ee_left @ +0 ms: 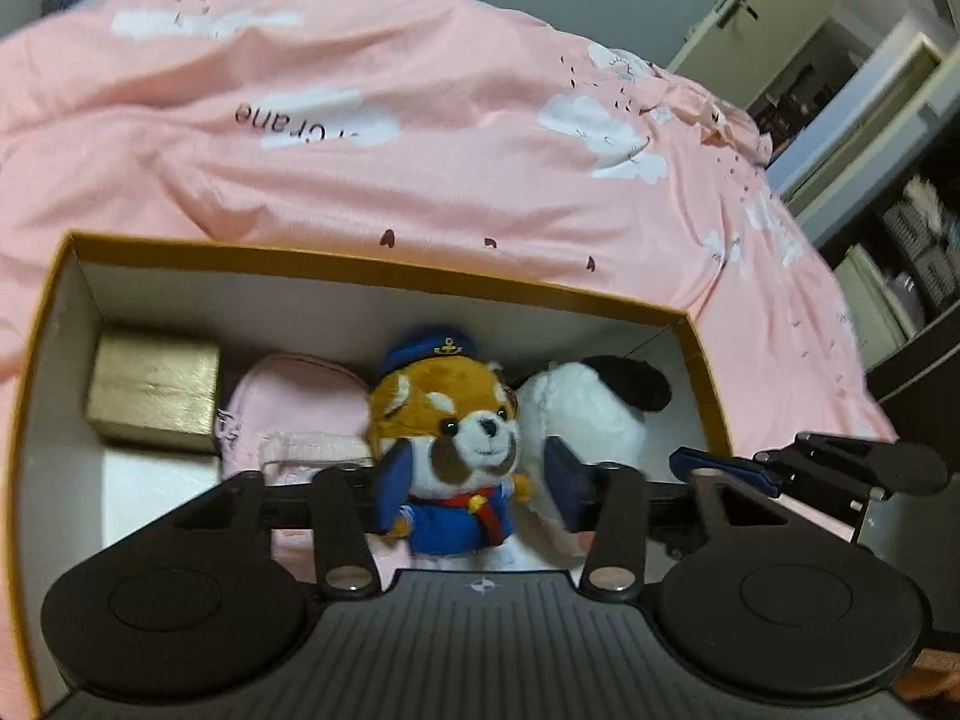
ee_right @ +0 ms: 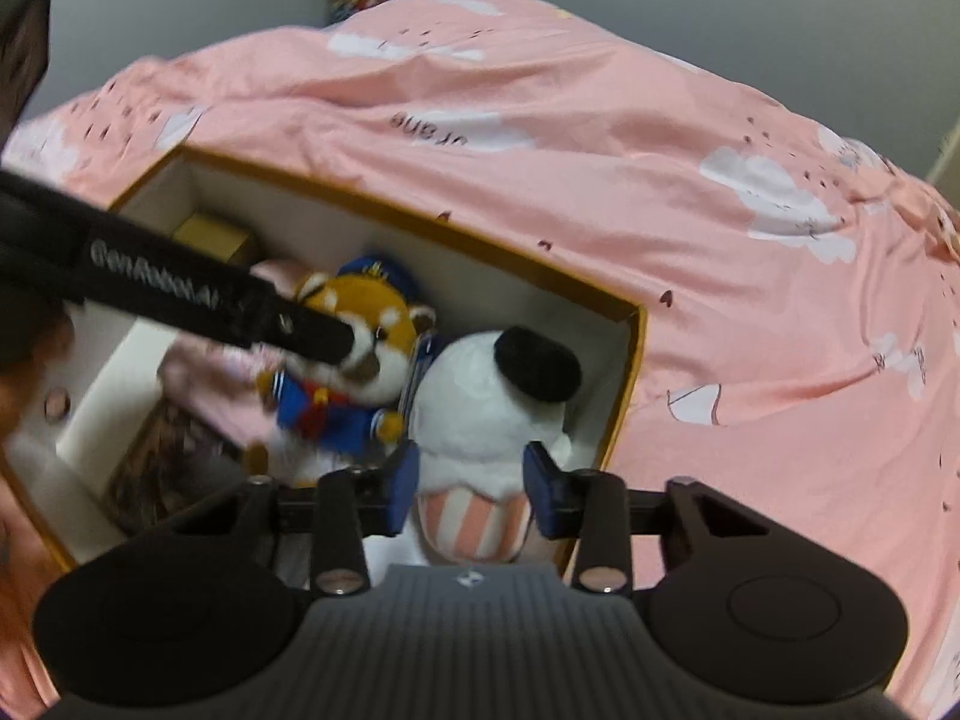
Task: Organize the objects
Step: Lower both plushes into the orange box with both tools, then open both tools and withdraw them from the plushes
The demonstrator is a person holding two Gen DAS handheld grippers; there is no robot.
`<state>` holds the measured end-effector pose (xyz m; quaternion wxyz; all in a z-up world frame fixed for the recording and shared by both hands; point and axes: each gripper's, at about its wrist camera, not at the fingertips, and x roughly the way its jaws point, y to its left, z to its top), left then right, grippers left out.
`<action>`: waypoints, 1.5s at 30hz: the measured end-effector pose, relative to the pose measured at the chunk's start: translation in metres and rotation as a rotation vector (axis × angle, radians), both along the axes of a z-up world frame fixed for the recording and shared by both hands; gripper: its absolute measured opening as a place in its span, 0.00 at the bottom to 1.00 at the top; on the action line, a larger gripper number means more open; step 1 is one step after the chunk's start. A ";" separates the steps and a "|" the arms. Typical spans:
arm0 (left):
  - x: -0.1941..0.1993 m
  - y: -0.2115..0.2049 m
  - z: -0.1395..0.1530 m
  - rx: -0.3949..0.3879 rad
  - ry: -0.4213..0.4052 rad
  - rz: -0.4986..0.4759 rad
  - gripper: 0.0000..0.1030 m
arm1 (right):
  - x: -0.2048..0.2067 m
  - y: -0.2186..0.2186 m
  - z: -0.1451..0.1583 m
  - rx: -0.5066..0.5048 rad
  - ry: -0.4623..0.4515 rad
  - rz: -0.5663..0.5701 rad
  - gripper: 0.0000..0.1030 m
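Note:
A yellow-rimmed cardboard box [ee_left: 372, 264] with a white inside lies on a pink bed; it also shows in the right wrist view [ee_right: 420, 222]. In it sit a red panda plush in a blue sailor suit [ee_left: 450, 420], a white plush with a black ear [ee_left: 594, 414], a pink pouch [ee_left: 294, 414] and a gold block [ee_left: 153, 390]. My left gripper [ee_left: 477, 483] is open, its fingers on either side of the panda's body. My right gripper [ee_right: 471, 483] is open around the white plush's [ee_right: 480, 408] striped lower part. The panda [ee_right: 360, 372] is partly hidden by the left gripper.
The pink cloud-print duvet [ee_left: 420, 120] surrounds the box. A doorway and shelves [ee_left: 888, 192] stand at the right. A dark flat item [ee_right: 168, 456] lies in the box's near left corner. A person's hand [ee_right: 24, 372] is at the left edge.

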<state>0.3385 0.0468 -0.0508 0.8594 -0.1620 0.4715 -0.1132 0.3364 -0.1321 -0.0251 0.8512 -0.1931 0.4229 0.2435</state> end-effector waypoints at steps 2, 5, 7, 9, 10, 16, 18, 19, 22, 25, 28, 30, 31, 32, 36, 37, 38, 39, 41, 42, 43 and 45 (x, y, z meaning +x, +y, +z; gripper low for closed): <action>0.001 -0.004 -0.003 0.046 -0.002 -0.008 0.39 | -0.001 0.002 -0.005 -0.033 -0.008 0.019 0.26; 0.008 -0.006 -0.013 0.051 0.024 -0.008 0.35 | 0.003 0.006 -0.013 -0.058 -0.015 0.045 0.16; 0.011 -0.008 -0.018 0.065 0.025 -0.009 0.34 | 0.006 0.010 -0.019 -0.079 -0.023 0.058 0.12; 0.012 -0.009 -0.021 0.070 0.033 -0.014 0.34 | 0.009 0.013 -0.022 -0.081 -0.028 0.059 0.12; 0.013 -0.010 -0.023 0.074 0.036 -0.015 0.34 | 0.010 0.014 -0.023 -0.081 -0.026 0.055 0.11; 0.007 -0.010 -0.020 0.086 0.025 -0.030 0.34 | 0.012 0.012 -0.022 -0.060 -0.005 0.029 0.12; -0.002 -0.010 -0.009 0.090 -0.003 -0.046 0.34 | 0.007 0.009 -0.016 -0.037 -0.003 0.016 0.12; -0.008 -0.010 -0.002 0.095 -0.026 -0.058 0.34 | 0.001 0.008 -0.011 -0.017 -0.007 0.012 0.12; -0.037 -0.011 0.026 0.091 -0.107 -0.099 0.34 | -0.020 0.001 0.007 0.049 -0.027 0.008 0.12; -0.072 -0.011 0.052 0.062 -0.159 -0.137 0.35 | -0.048 -0.009 0.024 0.136 -0.035 -0.007 0.13; -0.108 -0.010 0.066 0.039 -0.168 -0.162 0.35 | -0.081 -0.021 0.039 0.221 -0.054 -0.022 0.13; -0.129 -0.009 0.067 0.024 -0.143 -0.169 0.35 | -0.103 -0.029 0.044 0.269 -0.056 -0.035 0.13; -0.138 -0.008 0.066 0.017 -0.128 -0.175 0.35 | -0.112 -0.033 0.044 0.289 -0.052 -0.045 0.13; -0.146 -0.008 0.065 0.009 -0.109 -0.179 0.35 | -0.122 -0.037 0.044 0.308 -0.042 -0.056 0.13; -0.174 -0.005 0.046 0.032 -0.022 -0.141 0.39 | -0.155 -0.050 0.028 0.328 0.006 -0.105 0.25; -0.179 -0.004 0.038 0.044 -0.004 -0.129 0.41 | -0.161 -0.052 0.022 0.325 0.018 -0.119 0.30; -0.184 -0.002 0.030 0.053 0.017 -0.119 0.42 | -0.168 -0.055 0.013 0.322 0.037 -0.137 0.30; -0.188 -0.001 0.022 0.062 0.040 -0.107 0.42 | -0.174 -0.057 0.006 0.321 0.057 -0.152 0.30; -0.194 0.005 0.004 0.077 0.068 -0.066 0.48 | -0.183 -0.061 -0.013 0.311 0.105 -0.195 0.30; -0.196 0.008 -0.006 0.074 0.087 -0.048 0.51 | -0.186 -0.062 -0.020 0.308 0.122 -0.210 0.30; -0.198 0.011 -0.013 0.071 0.100 -0.041 0.55 | -0.188 -0.064 -0.028 0.307 0.141 -0.225 0.31; -0.203 0.011 -0.024 0.076 0.118 -0.022 0.57 | -0.190 -0.067 -0.037 0.300 0.156 -0.246 0.37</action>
